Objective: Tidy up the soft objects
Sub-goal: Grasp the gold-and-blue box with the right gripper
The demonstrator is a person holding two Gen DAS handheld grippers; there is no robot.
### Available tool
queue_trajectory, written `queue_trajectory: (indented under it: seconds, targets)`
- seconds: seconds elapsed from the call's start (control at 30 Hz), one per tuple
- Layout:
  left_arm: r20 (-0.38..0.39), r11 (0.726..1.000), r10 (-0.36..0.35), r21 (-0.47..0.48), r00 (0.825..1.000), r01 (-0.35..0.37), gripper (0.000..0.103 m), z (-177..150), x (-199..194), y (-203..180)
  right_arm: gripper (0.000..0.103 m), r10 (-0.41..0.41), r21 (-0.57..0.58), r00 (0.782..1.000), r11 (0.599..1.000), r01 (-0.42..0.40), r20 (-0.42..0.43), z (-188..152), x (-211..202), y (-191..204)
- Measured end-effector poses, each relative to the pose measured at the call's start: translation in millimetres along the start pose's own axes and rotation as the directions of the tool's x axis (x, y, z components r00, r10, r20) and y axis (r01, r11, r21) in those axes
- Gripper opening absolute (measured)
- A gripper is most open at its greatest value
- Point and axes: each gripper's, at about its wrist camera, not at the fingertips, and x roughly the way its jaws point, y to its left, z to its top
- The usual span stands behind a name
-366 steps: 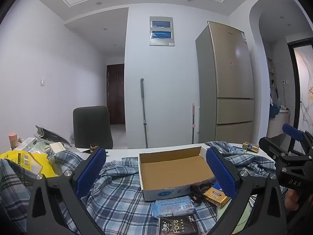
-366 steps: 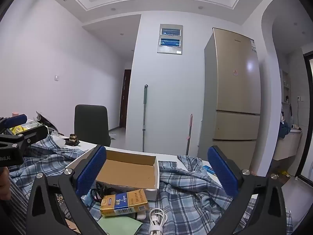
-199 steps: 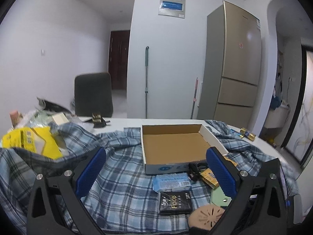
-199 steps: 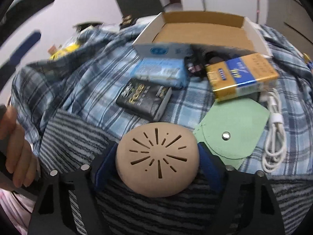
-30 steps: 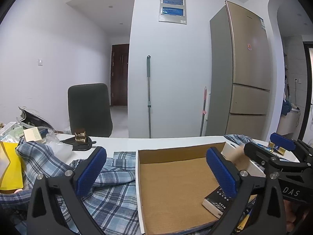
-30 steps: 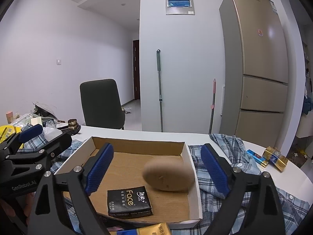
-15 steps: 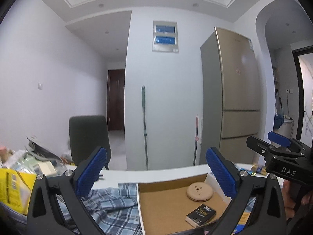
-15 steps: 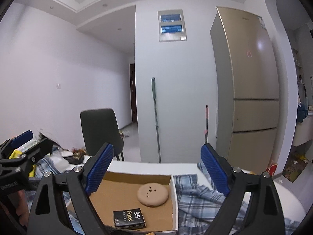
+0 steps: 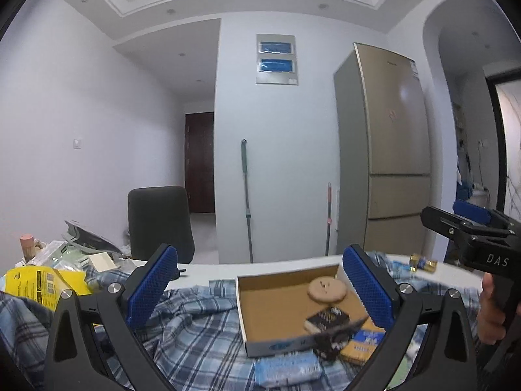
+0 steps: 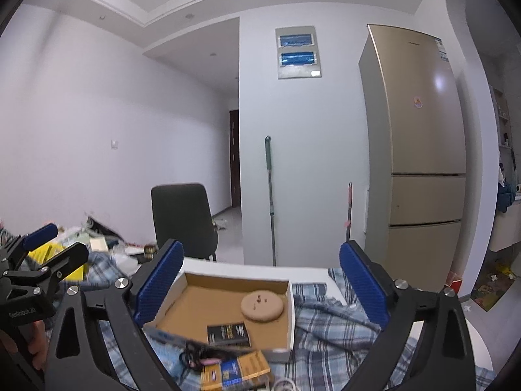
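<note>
A shallow cardboard box (image 9: pixel 241 312) (image 10: pixel 290 309) sits on a blue plaid cloth (image 9: pixel 195 325). Inside it lie a round tan pad (image 9: pixel 327 290) (image 10: pixel 262 306) and a black "face" pack (image 9: pixel 327 320) (image 10: pixel 228 334). My left gripper (image 9: pixel 260 286) is open and empty, hovering back from the box. My right gripper (image 10: pixel 262 282) has its jaws opening with nothing between them. Each gripper shows in the other's view: the right gripper (image 9: pixel 451 215) at the right edge, the left gripper (image 10: pixel 55 244) at the left edge. A blue tissue pack (image 9: pixel 286 366) lies in front of the box.
A yellow-and-blue carton (image 9: pixel 361 342) (image 10: pixel 234 368) and a dark cable lie by the box's near edge. A yellow bag (image 9: pixel 39 283) and clutter fill the table's left side. Behind stand a dark chair (image 9: pixel 159 221), a mop (image 10: pixel 270 195) and a fridge (image 10: pixel 423 163).
Both grippers have risen and drawn back from the box. The tan pad, blurred between the right jaws a second ago, now lies flat in the box.
</note>
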Motion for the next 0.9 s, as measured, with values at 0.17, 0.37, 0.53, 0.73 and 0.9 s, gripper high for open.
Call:
queue_trajectory:
  seconds: [0.17,0.37,0.53,0.73,0.9]
  targets:
    - [-0.041,1.000,-0.016,-0.012,0.999,0.015,0.103,-21,5,-3,0.097,0.007,-0.020,0.998,1.000,-0.008,-0.065,-23,5,2]
    - [-0.067,0.999,-0.027,-0.025,0.997,0.026,0.103,-28,10,0,0.097,0.038,-0.070,0.985,0.996,-0.051,-0.170,-43,23,6]
    - [-0.106,0.999,-0.023,-0.039,0.994,0.019,0.103,-28,17,6,0.097,0.104,-0.113,0.938,0.982,-0.149,-0.332,-52,51,14]
    - [-0.153,0.998,-0.024,-0.058,0.988,0.015,0.103,-32,25,9,0.097,0.111,-0.179,0.825,0.952,-0.249,-0.555,-75,79,28]
    - [-0.218,1.000,-0.016,-0.014,0.976,0.013,0.103,-35,35,4,0.097,0.089,-0.196,0.773,0.944,-0.267,-0.628,-93,98,26]
